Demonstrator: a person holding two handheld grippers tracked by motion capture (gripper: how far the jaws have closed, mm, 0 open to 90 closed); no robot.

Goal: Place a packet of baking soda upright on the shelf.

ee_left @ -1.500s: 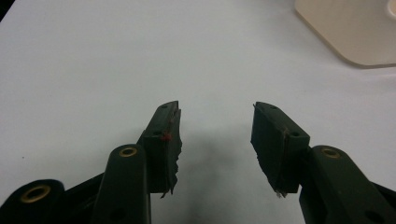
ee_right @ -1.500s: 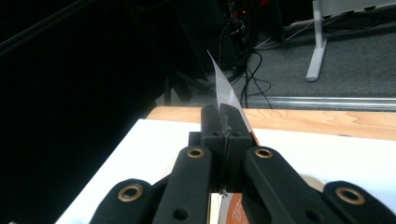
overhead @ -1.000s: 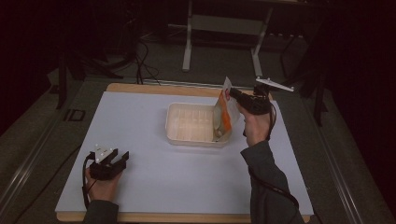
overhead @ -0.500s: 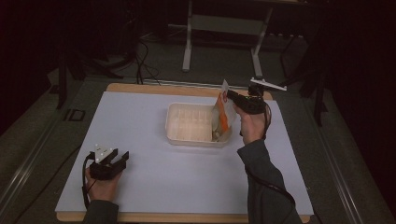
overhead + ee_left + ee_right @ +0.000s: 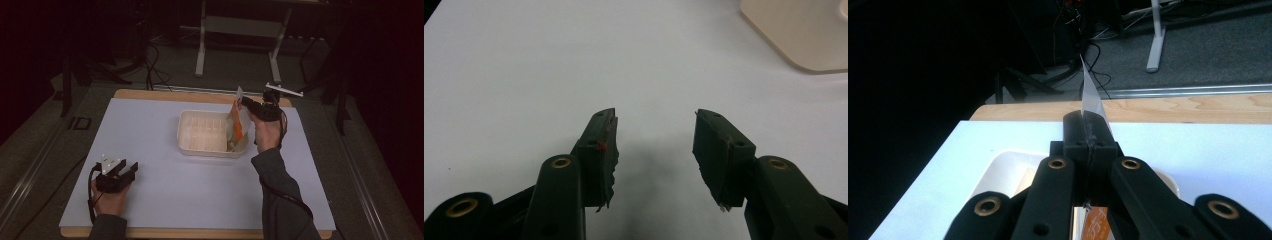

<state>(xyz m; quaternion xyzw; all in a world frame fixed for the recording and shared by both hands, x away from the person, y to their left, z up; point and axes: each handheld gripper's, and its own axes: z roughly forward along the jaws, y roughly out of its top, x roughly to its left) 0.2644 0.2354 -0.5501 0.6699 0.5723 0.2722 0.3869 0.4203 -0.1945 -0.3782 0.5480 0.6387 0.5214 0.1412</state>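
High view first: the right gripper (image 5: pixel 243 102) is clenched on the top edge of a flat orange-and-white plastic packet (image 5: pixel 236 126), which hangs from the fingertips with its lower end down inside the cream-coloured, shallow rectangular plastic tray (image 5: pixel 209 133), against the tray's right-hand wall. Compared with a second ago, the packet has come a little lower and more upright, so its bottom now sits deeper in the tray, while the hand has barely shifted above it. In the right gripper view the two black jaws meet tightly on the packet's thin pale upper edge (image 5: pixel 1090 100), which sticks up just beyond the fingertips, and an orange printed part (image 5: pixel 1096 226) peeks out below them with the tray rim (image 5: pixel 993 167) underneath. I judge this to be the last part of a placement: the packet is over and partly within the tray, and what remains is to let go so it settles on the tray floor; whether its lower end already rests on that floor is hard to tell from this angle. The left gripper (image 5: pixel 121 172) rests on the pale blue-white table sheet (image 5: pixel 150 140), well apart from the tray, with its jaws spread and nothing between the fingers (image 5: pixel 600 150); the tray's corner (image 5: pixel 804 35) lies far ahead of them.
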